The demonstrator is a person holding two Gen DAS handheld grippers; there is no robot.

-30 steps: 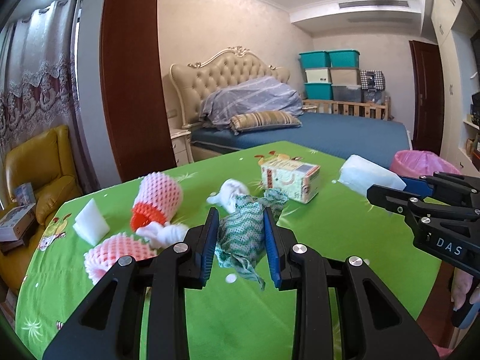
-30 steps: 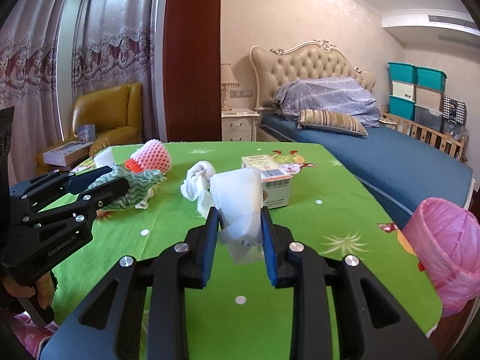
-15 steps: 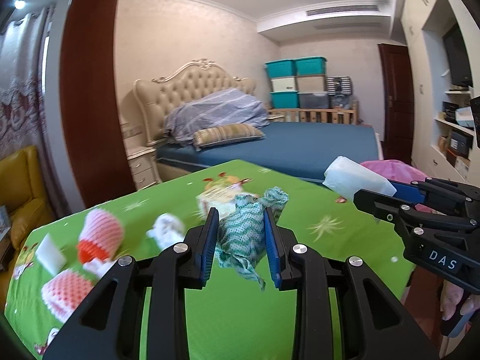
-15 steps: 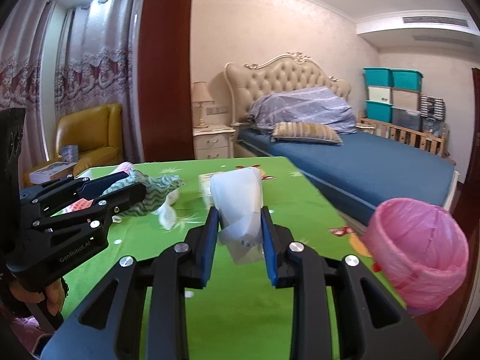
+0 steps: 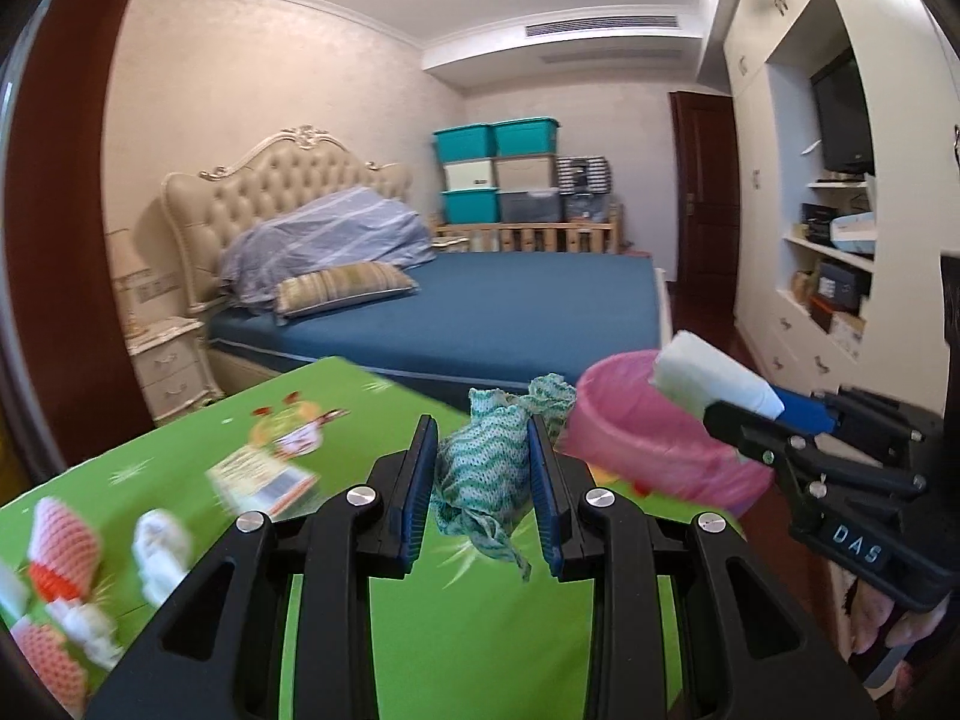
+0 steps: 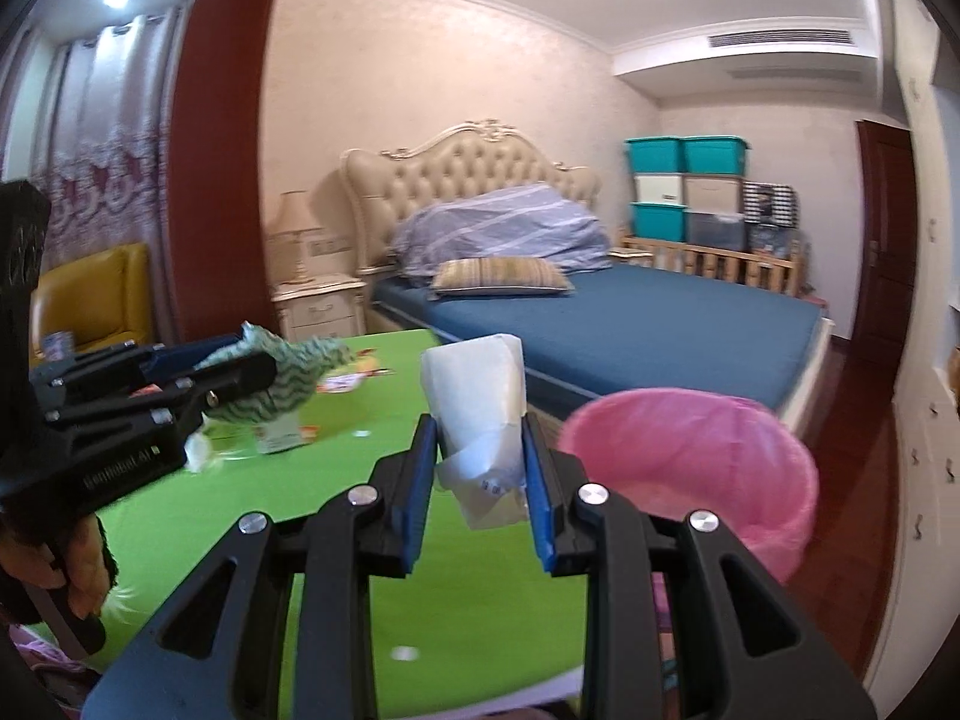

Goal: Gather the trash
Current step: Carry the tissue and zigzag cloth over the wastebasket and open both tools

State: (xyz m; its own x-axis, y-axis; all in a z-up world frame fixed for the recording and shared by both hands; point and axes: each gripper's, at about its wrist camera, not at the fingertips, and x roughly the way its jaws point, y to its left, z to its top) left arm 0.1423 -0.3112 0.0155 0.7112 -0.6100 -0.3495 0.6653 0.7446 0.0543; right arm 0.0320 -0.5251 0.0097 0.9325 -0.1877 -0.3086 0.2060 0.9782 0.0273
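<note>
Pink-lined bin mouth open just past counter edge, right tongs beside its rim

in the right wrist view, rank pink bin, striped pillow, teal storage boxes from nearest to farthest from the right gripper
1. pink bin: just right of the right gripper, beside the table edge.
2. striped pillow: on the bed, mid-room.
3. teal storage boxes: stacked at the far wall, right.
</note>
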